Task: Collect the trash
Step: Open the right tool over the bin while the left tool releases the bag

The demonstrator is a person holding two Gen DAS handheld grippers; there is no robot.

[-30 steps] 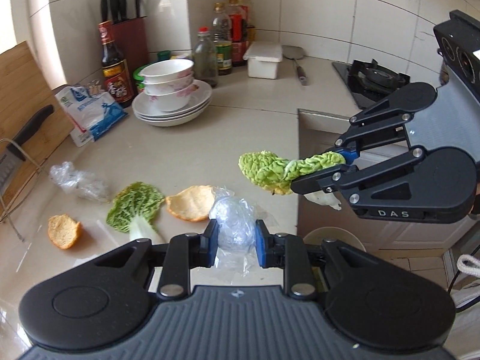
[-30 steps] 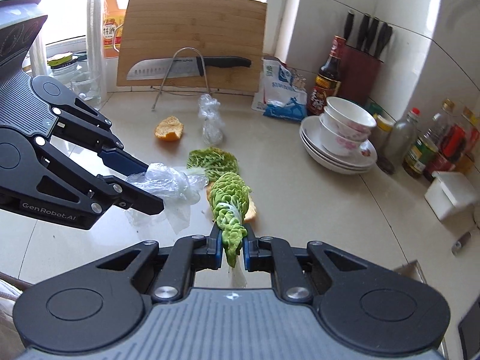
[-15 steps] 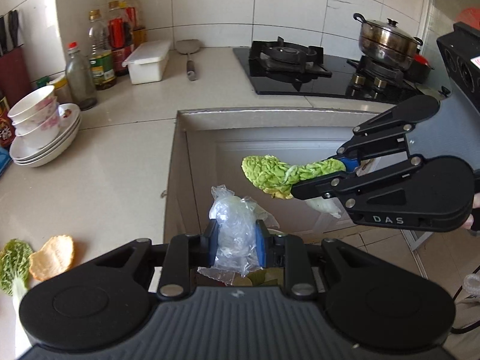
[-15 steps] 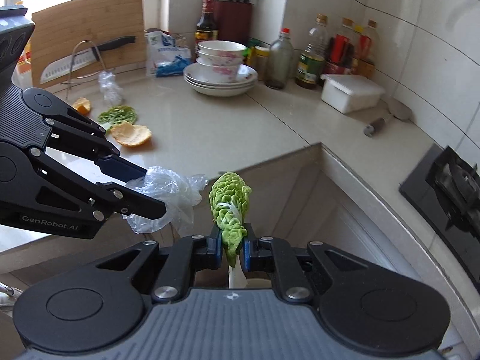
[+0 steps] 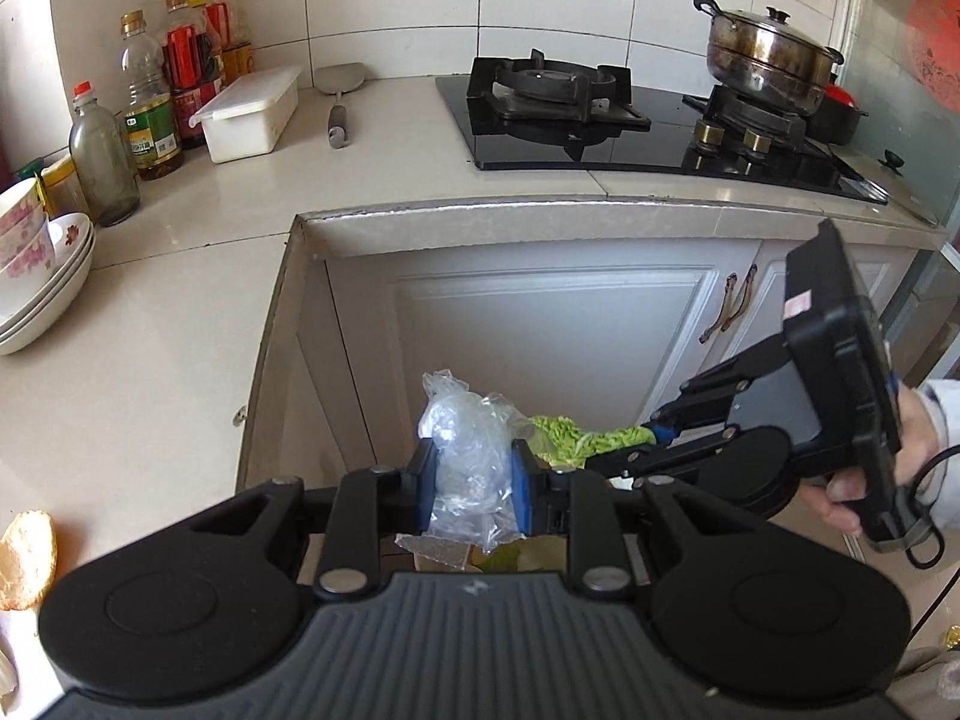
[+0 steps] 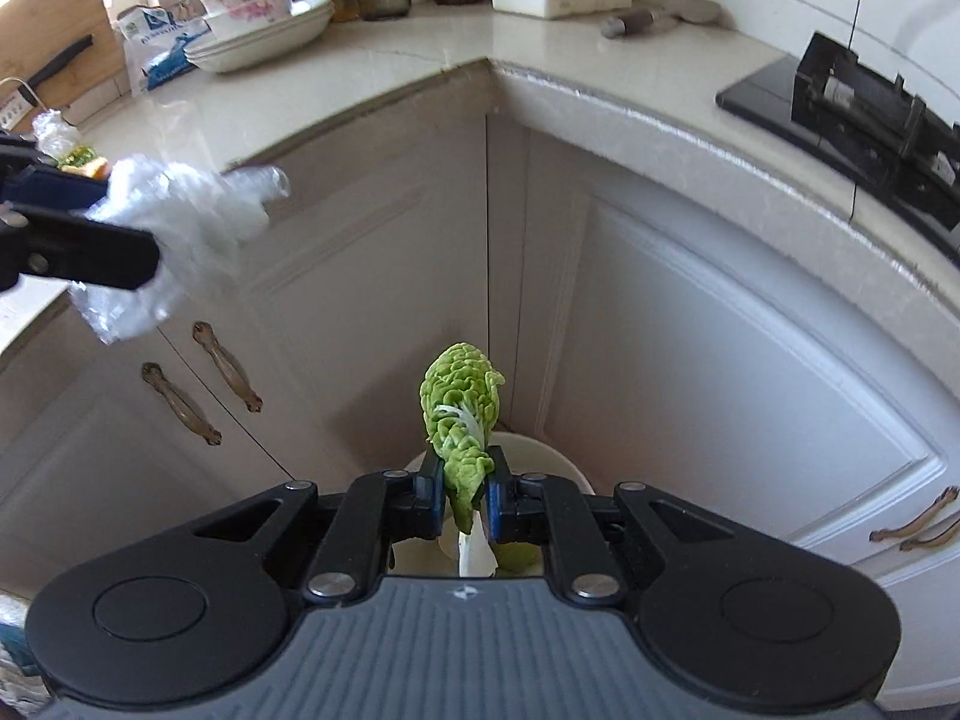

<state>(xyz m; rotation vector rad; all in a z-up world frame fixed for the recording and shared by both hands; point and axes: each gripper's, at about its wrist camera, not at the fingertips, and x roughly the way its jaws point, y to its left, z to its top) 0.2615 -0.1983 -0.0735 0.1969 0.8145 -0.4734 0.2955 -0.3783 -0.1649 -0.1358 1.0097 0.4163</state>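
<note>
Dropping the scraps outside the bin (image 6: 564, 468) is judged the main risk. Only a pale rim of that bin is seen, low in the cupboard corner and mostly hidden behind the right gripper (image 6: 467, 495), so its mouth is poorly judged from either view. If the cabbage leaf (image 6: 461, 414) is released while the gripper is not squarely over the opening, the floor could be hit instead. The plastic wrap (image 5: 469, 456) is light and crumpled; it could cling to the blue pads or drift sideways when let go. A collision is also possible, since the two tools are seen just beside each other, the leaf nearly touching the wrap in the left view.

The left gripper (image 5: 471, 483) is closed on the wrap, which is squeezed between both pads, with loose film bulging above and hanging below them. The right gripper is clamped nearly shut on the leaf at its lower part; the curly green top is held upright beyond the fingertips and the white stalk is left hanging beneath. Both items are carried off the counter (image 5: 150, 312), in front of the white cupboard doors (image 5: 552, 324).
</note>
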